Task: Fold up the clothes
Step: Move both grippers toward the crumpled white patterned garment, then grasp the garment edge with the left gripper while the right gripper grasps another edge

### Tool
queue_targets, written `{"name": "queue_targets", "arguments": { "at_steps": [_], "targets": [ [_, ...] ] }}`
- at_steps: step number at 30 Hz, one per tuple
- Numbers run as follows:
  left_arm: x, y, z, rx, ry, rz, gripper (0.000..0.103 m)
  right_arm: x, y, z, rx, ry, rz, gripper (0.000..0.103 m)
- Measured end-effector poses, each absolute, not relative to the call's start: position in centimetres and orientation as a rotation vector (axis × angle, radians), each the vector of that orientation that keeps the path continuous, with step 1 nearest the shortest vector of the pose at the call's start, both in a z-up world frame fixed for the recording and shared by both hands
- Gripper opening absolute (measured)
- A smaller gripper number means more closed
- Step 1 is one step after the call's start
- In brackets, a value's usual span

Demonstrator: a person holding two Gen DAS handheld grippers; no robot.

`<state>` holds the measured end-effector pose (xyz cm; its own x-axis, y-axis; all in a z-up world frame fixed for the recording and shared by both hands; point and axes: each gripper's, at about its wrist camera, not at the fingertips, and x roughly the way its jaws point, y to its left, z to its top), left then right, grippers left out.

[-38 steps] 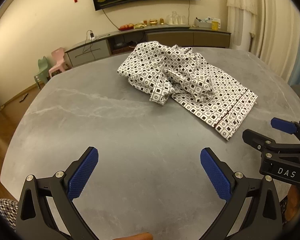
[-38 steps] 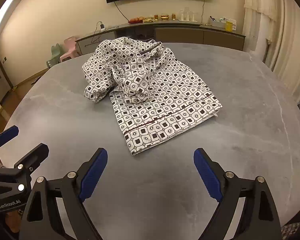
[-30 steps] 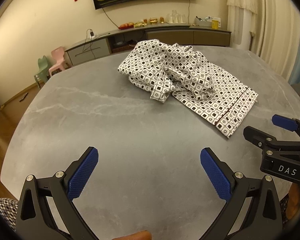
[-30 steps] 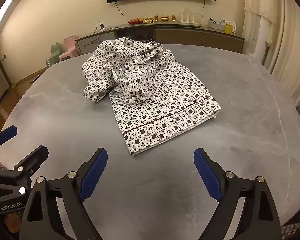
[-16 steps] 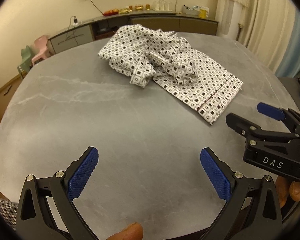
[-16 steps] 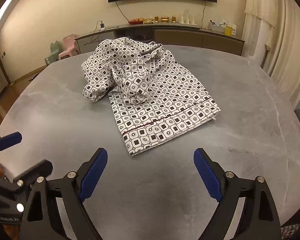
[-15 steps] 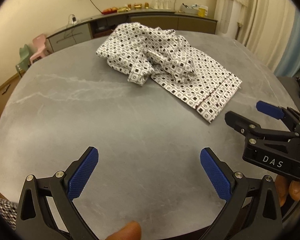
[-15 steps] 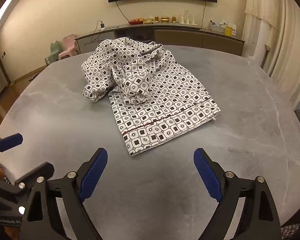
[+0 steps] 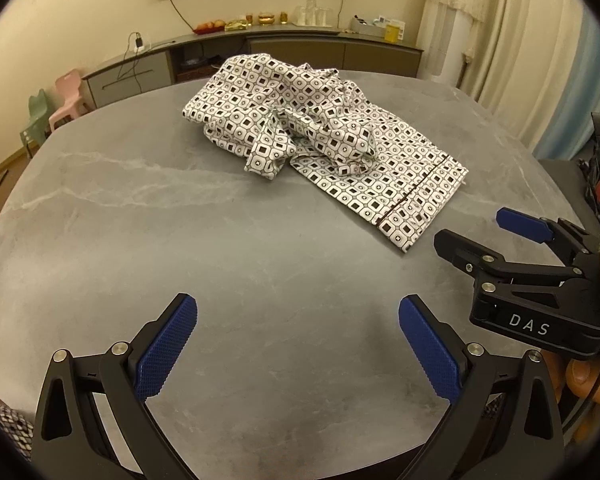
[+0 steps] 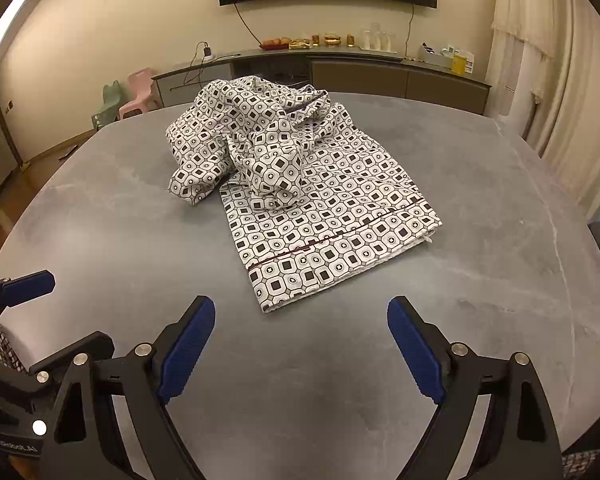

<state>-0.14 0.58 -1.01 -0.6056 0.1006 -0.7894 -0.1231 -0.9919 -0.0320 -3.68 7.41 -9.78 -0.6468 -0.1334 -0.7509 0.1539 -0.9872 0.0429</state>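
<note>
A white garment with a black square print point(image 9: 324, 140) lies crumpled on the grey marble table point(image 9: 180, 240); its near part is flat, with a dark-piped hem point(image 10: 340, 248), and the far part is bunched up. My left gripper point(image 9: 298, 332) hovers open over bare table, well short of the garment and to its left. My right gripper point(image 10: 300, 336) is open too, just short of the garment's near hem corner point(image 10: 266, 308). Each gripper also shows in the other's view: the right gripper point(image 9: 500, 228) at the right edge, the left gripper point(image 10: 40, 312) at the lower left. Neither holds anything.
A long sideboard point(image 10: 320, 68) with small items stands by the far wall, under a dark picture. Small plastic chairs point(image 9: 56, 108) sit at the back left, curtains point(image 10: 560, 80) hang at the right. Fingers of a hand point(image 9: 588, 384) show behind the right gripper.
The left wrist view has shifted, so the garment sits more central and nearer in it. The right gripper has crept slightly closer to the hem. Both stay open.
</note>
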Motion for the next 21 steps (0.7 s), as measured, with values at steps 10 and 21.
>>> {"name": "queue_targets", "arguments": {
  "at_steps": [10,21],
  "targets": [
    [-0.02,0.13,-0.84,-1.337,0.037,2.719,0.038,-3.49,7.24,-9.74,1.218,0.044,-2.701,0.088],
    [0.32,0.35,-0.52,-1.281,0.071,2.747,0.006,-3.58,6.74,-10.2,1.238,0.049,-2.649,0.023]
  ]
}}
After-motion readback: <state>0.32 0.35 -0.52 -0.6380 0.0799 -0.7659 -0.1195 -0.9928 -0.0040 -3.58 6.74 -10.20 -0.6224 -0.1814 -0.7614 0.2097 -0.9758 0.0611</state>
